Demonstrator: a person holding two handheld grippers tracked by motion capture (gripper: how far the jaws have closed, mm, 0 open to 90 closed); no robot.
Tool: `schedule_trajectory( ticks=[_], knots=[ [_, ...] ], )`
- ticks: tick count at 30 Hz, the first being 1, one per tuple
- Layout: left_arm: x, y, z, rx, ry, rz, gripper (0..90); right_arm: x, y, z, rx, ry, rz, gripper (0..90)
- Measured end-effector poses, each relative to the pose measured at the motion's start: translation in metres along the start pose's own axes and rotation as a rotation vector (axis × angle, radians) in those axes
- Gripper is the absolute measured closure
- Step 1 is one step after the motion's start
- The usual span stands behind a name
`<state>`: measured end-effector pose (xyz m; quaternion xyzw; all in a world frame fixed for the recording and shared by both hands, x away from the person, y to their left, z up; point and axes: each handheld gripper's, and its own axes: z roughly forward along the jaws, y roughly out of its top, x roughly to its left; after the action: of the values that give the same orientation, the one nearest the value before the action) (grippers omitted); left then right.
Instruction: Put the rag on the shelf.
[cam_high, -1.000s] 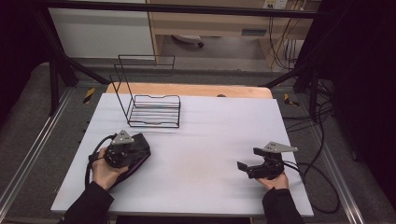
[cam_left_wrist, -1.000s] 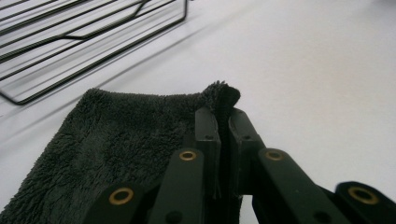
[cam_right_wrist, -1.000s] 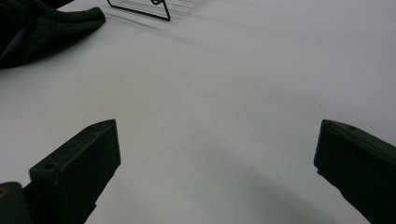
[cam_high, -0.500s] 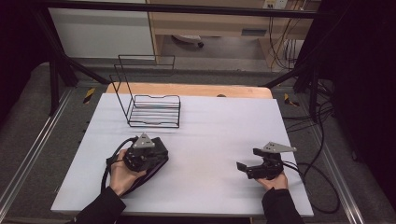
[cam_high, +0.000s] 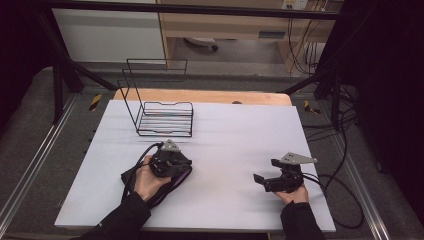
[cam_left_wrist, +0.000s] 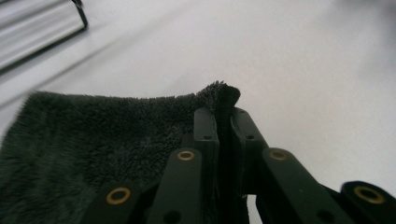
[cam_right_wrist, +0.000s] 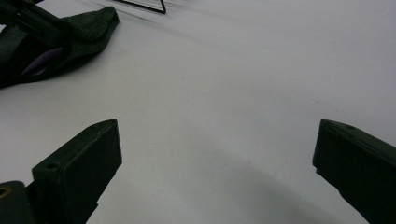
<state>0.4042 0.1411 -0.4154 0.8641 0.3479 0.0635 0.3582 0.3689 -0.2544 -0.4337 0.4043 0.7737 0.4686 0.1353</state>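
Left gripper (cam_left_wrist: 223, 122): fingers pinching the dark towel's (cam_left_wrist: 93, 140) corner.
Right gripper (cam_right_wrist: 217, 154): fingers spread wide, holding nothing, over the table (cam_high: 240, 130).

White table (cam_high: 230, 135): wire rack (cam_high: 165, 119), dark cloth (cam_left_wrist: 93, 140).

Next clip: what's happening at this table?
A person works at a white table with tongs in each hand. The left tongs are shut on a corner of a dark fluffy cloth, which lies on the table in front of a black wire rack. The right tongs are open over bare table, apart from the cloth, holding nothing.
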Motion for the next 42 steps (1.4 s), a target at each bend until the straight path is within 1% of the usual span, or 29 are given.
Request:
schedule_trajectory(
  ticks=[1,2,3,4,5,6,8,11,13,14,18,19,20,21,22,24,25,26,28,30,33,34,35,36,37,38,42],
  knots=[
    [0.000,-0.001,0.002,0.004,-0.004,0.002,79.5,0.000,0.000,0.000,-0.001,-0.004,-0.006,1.8],
    [-0.001,-0.001,0.003,0.007,-0.008,0.014,75.0,0.001,0.000,0.000,0.000,-0.008,-0.009,1.8],
    [-0.002,-0.001,0.002,0.010,-0.008,0.020,72.4,0.002,0.001,0.000,0.001,-0.009,-0.011,1.8],
    [-0.003,-0.001,0.001,0.005,-0.015,0.023,72.4,0.002,0.001,0.000,0.001,-0.009,-0.011,1.8],
    [-0.004,-0.001,-0.002,-0.002,-0.020,0.032,68.4,0.002,0.001,0.001,0.000,-0.013,-0.015,1.9],
    [-0.005,-0.002,-0.007,-0.006,-0.015,0.040,63.0,0.003,0.001,0.001,0.002,-0.013,-0.016,2.1],
    [-0.006,-0.005,-0.017,-0.006,-0.007,0.057,55.7,0.005,0.001,0.002,0.003,-0.014,-0.021,2.4],
    [-0.004,-0.015,-0.035,-0.012,0.023,0.080,48.2,0.009,0.002,0.005,0.003,-0.012,-0.032,3.1],
    [0.001,-0.025,-0.046,-0.013,0.042,0.071,41.7,0.012,0.003,0.008,0.003,-0.006,-0.031,3.8],
    [0.005,-0.031,-0.051,-0.013,0.051,0.063,37.5,0.016,0.005,0.011,0.010,0.001,-0.036,4.6],
    [0.021,-0.056,-0.069,-0.014,0.086,0.015,34.4,0.024,0.008,0.016,0.025,-0.001,-0.038,5.4],
    [0.025,-0.062,-0.073,-0.016,0.098,0.007,33.3,0.029,0.010,0.020,0.021,0.011,-0.032,6.8],
    [0.030,-0.067,-0.077,-0.021,0.112,-0.002,33.3,0.029,0.010,0.020,0.021,0.011,-0.032,6.8],
    [0.034,-0.073,-0.080,-0.024,0.127,-0.012,31.0,0.034,0.013,0.024,0.022,0.018,-0.037,7.8],
    [0.040,-0.077,-0.084,-0.031,0.139,-0.022,31.0,0.034,0.013,0.024,0.022,0.018,-0.037,7.8],
    [0.051,-0.085,-0.090,-0.052,0.158,-0.061,30.3,0.040,0.016,0.029,0.029,0.023,-0.034,9.5],
    [0.057,-0.088,-0.093,-0.056,0.173,-0.075,30.3,0.046,0.019,0.034,0.032,0.033,-0.037,10.9],
    [0.063,-0.090,-0.095,-0.055,0.191,-0.079,30.3,0.046,0.019,0.034,0.032,0.033,-0.037,10.9],
    [0.074,-0.092,-0.098,-0.058,0.203,-0.104,31.4,0.053,0.023,0.040,0.044,0.038,-0.045,12.1],
    [0.084,-0.095,-0.098,-0.057,0.210,-0.129,34.4,0.060,0.028,0.047,0.047,0.046,-0.054,14.4],
    [0.094,-0.101,-0.095,-0.032,0.195,-0.164,38.9,0.073,0.036,0.060,0.047,0.067,-0.060,16.8],
    [0.096,-0.103,-0.093,-0.020,0.193,-0.167,42.1,0.077,0.039,0.065,0.046,0.076,-0.057,17.6],
    [0.098,-0.105,-0.091,-0.009,0.194,-0.162,43.1,0.085,0.045,0.076,0.044,0.095,-0.057,20.9],
    [0.099,-0.106,-0.091,-0.003,0.192,-0.160,43.1,0.085,0.045,0.076,0.044,0.095,-0.057,20.9],
    [0.100,-0.107,-0.090,-0.005,0.183,-0.169,43.8,0.094,0.050,0.088,0.052,0.104,-0.052,22.3],
    [0.102,-0.108,-0.090,-0.008,0.174,-0.176,43.8,0.094,0.050,0.088,0.052,0.104,-0.052,22.3],
    [0.103,-0.112,-0.093,0.000,0.143,-0.185,49.6,0.108,0.058,0.112,0.071,0.096,-0.034,27.4]
  ],
)
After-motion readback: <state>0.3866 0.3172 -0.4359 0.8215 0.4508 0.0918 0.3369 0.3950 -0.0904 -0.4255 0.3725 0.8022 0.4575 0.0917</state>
